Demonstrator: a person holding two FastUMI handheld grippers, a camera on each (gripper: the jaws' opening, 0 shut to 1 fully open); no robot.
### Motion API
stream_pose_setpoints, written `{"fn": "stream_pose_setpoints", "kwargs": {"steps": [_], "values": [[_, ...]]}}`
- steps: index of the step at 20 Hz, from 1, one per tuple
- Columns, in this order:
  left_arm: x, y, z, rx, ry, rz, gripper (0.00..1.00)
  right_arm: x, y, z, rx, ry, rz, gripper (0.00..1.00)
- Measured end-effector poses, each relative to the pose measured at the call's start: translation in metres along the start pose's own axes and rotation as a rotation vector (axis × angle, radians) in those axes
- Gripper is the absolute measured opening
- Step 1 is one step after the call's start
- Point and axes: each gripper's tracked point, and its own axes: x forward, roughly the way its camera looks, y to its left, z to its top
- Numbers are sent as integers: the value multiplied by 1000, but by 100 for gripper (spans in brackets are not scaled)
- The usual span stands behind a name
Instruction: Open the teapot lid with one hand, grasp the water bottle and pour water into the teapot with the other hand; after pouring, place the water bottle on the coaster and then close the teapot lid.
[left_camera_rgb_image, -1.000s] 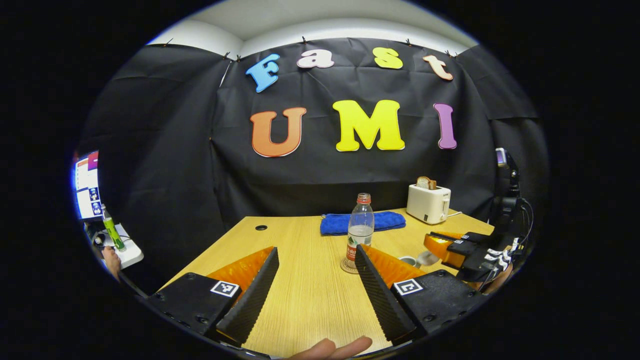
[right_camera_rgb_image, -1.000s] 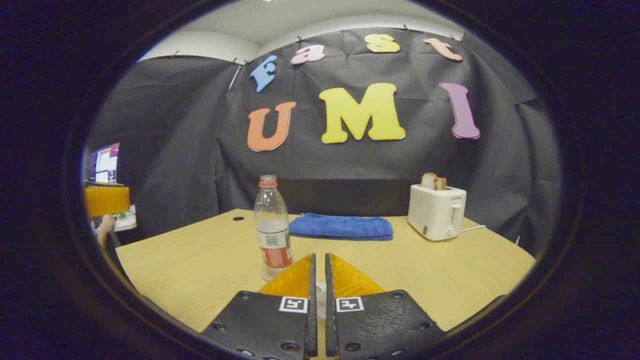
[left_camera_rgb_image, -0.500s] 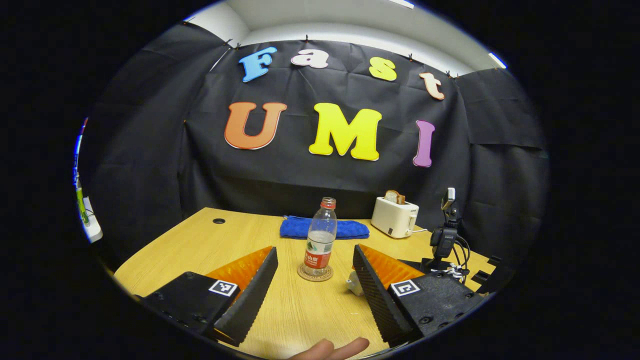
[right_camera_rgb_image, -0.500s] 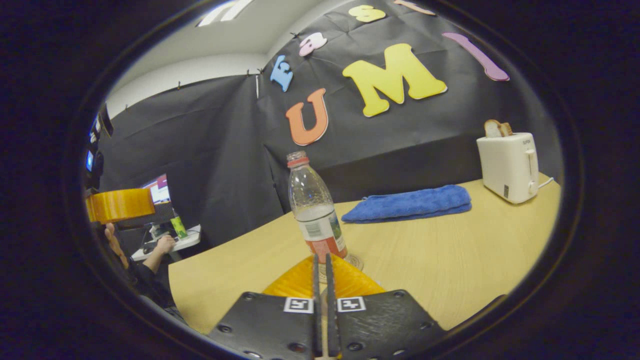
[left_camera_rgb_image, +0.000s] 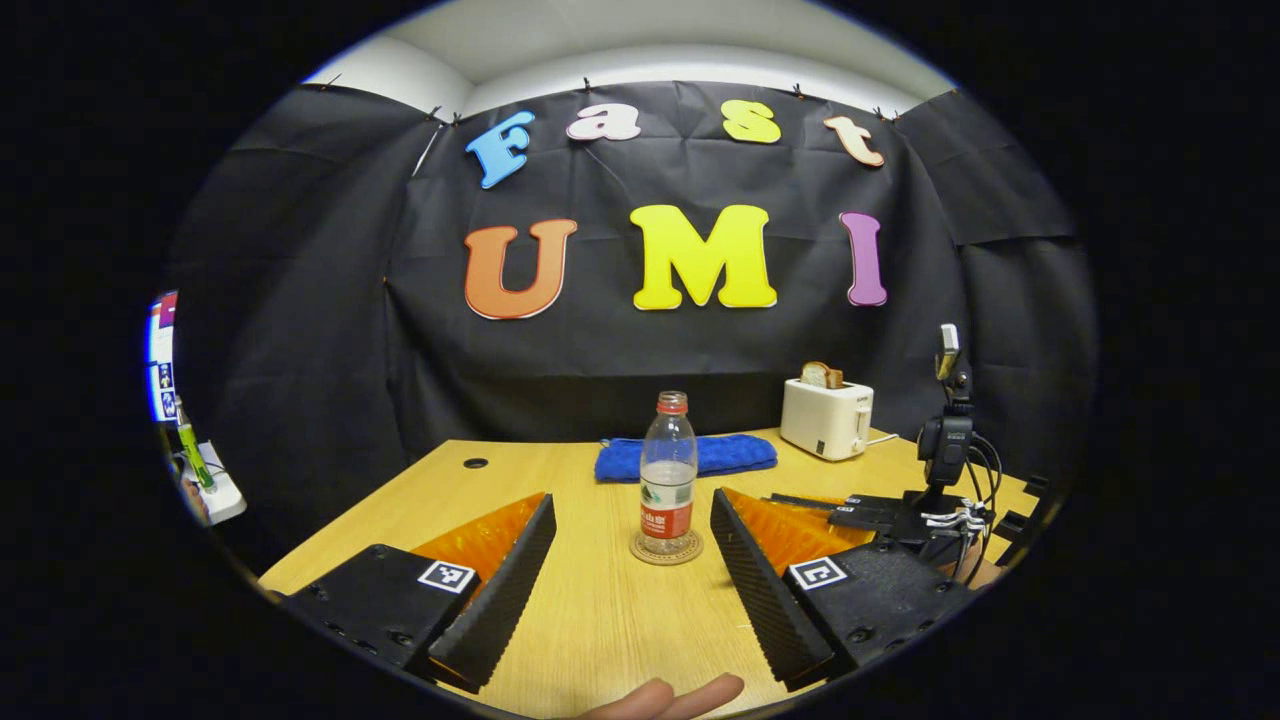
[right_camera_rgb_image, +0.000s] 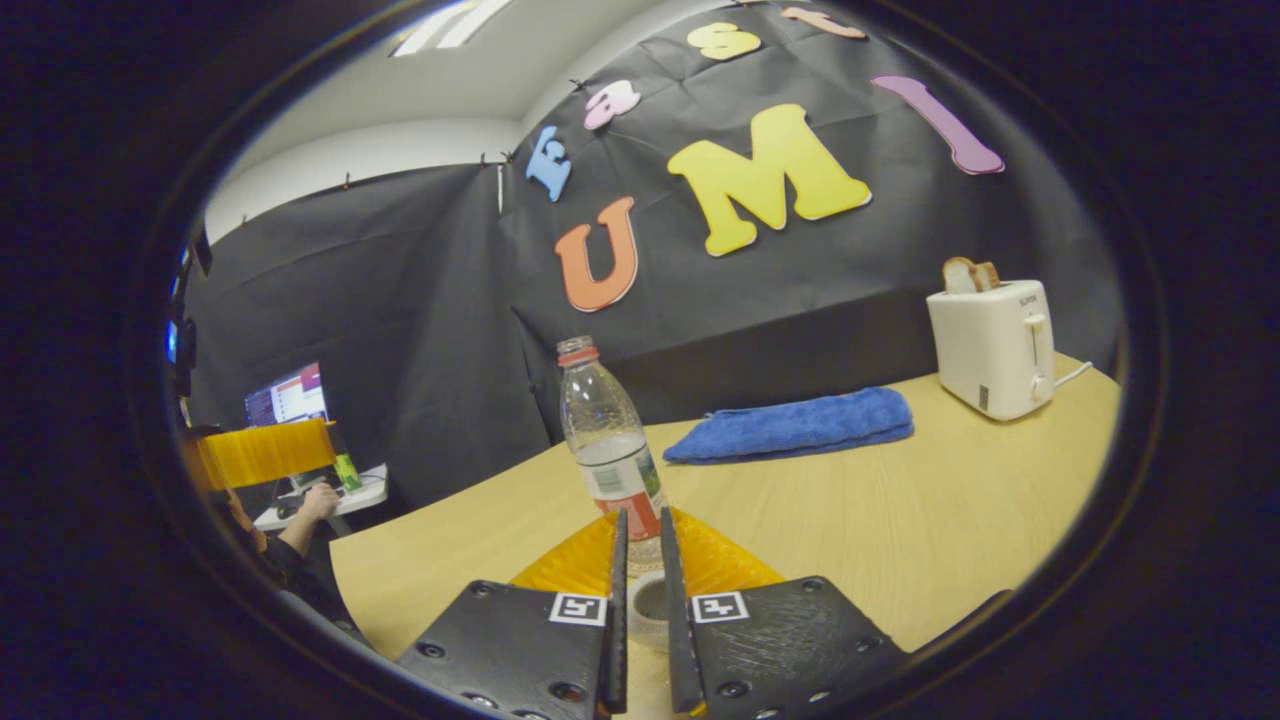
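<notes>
A: On the round coaster (left_camera_rgb_image: 666, 549) stands the capped water bottle (left_camera_rgb_image: 667, 470), ahead of the left gripper (left_camera_rgb_image: 632, 545) with its fingers spread wide.

B: Nearer that bottle, the right gripper (right_camera_rgb_image: 640, 560) is nearly closed over a pale round thing; I cannot tell whether it grips.

1. A folded blue towel (left_camera_rgb_image: 686, 456) was laid at the far side of the wooden bench (left_camera_rgb_image: 600, 620).
2. A white toaster (left_camera_rgb_image: 826, 418), with bread (left_camera_rgb_image: 822, 375) held in its slot, was stood near the towel.
</notes>
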Motion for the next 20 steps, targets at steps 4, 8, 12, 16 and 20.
{"fn": "stream_pose_setpoints", "kwargs": {"steps": [4, 8, 12, 16, 20], "values": [[-4, 17, 3, 16, -5, 37, 98, -9, -2, 10, -35, -22, -40, 23], [-11, 23, 6, 4, 0, 46, 98, -35, -7, 30, -88, -59, -90, 26], [-19, 29, 14, -1, -15, 47, 98, -68, -25, 39, -103, -67, -168, 26], [-26, 28, 21, -3, -36, 36, 98, -131, -48, 30, -151, -102, -322, 31], [-29, 19, 24, -18, -36, 7, 98, -195, -61, -17, -199, -84, -437, 36]]}}
